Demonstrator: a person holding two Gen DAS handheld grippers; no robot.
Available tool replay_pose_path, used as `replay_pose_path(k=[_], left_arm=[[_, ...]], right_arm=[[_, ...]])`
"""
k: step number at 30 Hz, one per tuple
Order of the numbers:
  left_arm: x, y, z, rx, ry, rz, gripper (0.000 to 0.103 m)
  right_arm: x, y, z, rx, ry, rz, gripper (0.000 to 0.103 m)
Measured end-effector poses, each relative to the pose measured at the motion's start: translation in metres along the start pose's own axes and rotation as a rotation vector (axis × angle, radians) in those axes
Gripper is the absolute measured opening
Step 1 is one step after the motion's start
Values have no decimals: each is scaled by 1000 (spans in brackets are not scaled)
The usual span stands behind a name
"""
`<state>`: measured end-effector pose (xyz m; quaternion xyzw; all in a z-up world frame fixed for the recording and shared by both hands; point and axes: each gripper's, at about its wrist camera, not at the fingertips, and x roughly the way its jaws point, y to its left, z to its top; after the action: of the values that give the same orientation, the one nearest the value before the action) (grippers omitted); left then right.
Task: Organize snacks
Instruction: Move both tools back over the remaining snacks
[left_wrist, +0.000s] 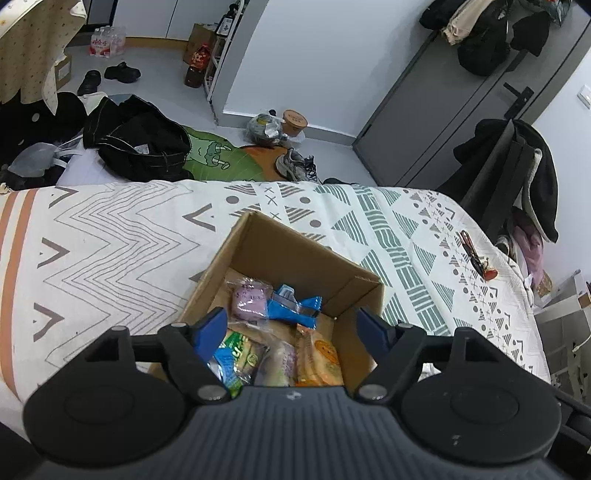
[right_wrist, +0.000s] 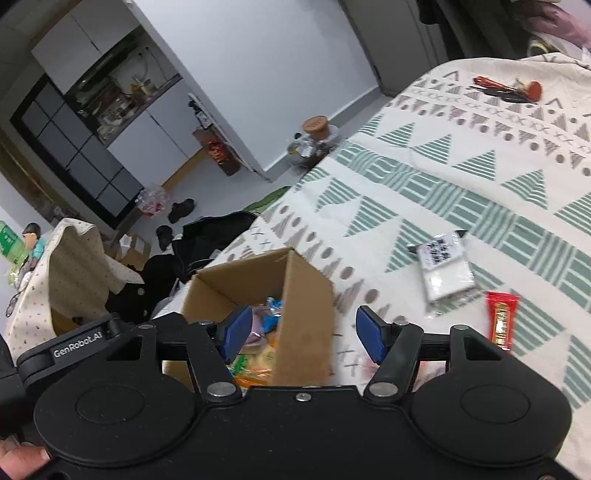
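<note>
Open cardboard box (left_wrist: 295, 258), set on a patterned bedspread (left_wrist: 110, 236), lower centre of the left wrist view; flaps up, top open. Contents: purple-wrapped snack (left_wrist: 249, 299) at the middle, blue packet (left_wrist: 293, 306) touching it on the right, green-and-blue packet (left_wrist: 236, 356) lower left, orange packet (left_wrist: 319, 360) lower right, a pale purple pack between those two, all lying loose and overlapping. Left gripper (left_wrist: 293, 325): above the box's near side, blue pads spread wide, nothing between them. Right gripper (right_wrist: 304, 330): lower centre of the right wrist view, jaws likewise wide and empty, straddling the box's right wall, left pad over the inside, right pad over the bedspread. Outside the box, right of frame in the right wrist view: white packet with a black printed square (right_wrist: 445, 266) flat on the bedspread; red snack stick (right_wrist: 500, 319) just below and to the right of it, near but apart. Red-and-black items (right_wrist: 508, 89), upper right of that view, too small to identify. A fingertip shows at the lower left corner.
</note>
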<state>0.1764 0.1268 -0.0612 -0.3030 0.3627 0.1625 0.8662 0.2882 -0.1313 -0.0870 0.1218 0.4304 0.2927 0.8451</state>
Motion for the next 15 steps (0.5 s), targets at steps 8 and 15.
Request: replay_pose_path(k=[8, 15], left_arm=[[-6, -29, -11, 55, 4, -23, 77], [-7, -63, -25, 116, 21, -53, 77]], right_arm=[[-32, -27, 5, 66, -46, -40, 77], [-53, -54, 6, 163, -83, -114, 80]])
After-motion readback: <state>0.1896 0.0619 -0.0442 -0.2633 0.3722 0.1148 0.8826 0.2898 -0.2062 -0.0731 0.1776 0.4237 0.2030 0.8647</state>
